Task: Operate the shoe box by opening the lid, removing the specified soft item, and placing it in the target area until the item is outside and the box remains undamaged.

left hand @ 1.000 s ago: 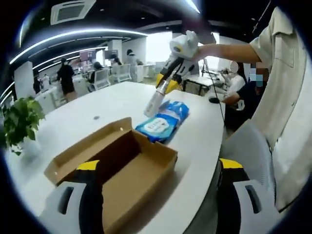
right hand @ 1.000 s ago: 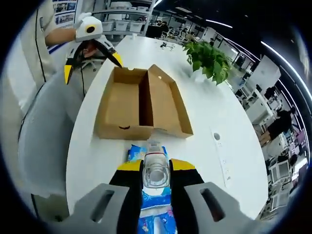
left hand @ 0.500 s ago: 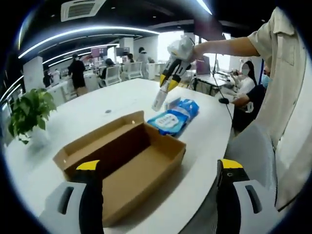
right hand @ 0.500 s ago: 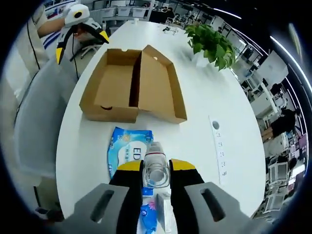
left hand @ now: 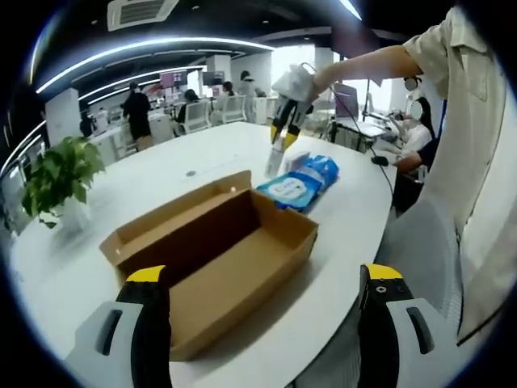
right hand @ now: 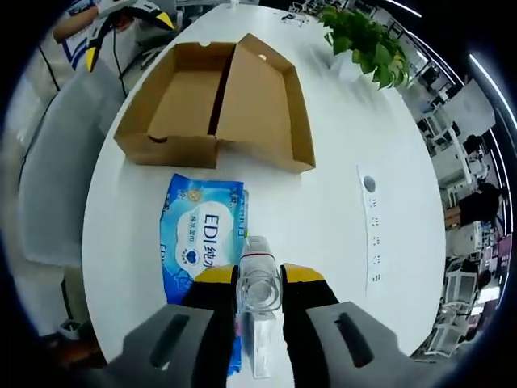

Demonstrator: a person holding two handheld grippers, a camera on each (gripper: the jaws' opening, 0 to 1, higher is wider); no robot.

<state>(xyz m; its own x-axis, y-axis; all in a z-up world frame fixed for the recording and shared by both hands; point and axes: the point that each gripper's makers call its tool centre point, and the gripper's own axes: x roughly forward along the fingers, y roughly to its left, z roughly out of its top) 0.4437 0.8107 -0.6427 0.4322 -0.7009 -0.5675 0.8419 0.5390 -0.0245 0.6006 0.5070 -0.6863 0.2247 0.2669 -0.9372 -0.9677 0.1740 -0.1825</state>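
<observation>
On the white table (right hand: pixel 339 194), just beside the open shoe box (right hand: pixel 218 105), lies the blue wipes pack (right hand: pixel 200 234), at ten o'clock from the right gripper (right hand: pixel 258 283), whose jaws clamp a clear bottle (right hand: pixel 258 279); the left gripper (left hand: pixel 262 311), jaws apart, is farther off.

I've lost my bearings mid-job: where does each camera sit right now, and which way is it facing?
Left gripper view: low at the table edge, facing across the open shoe box; own open jaws and the person's arm show.
Right gripper view: high, facing down on the wipes pack; the right gripper is shut on a clear bottle.
Shared: box, pack, potted plant, and each other's gripper; the left gripper shows top left.
</observation>
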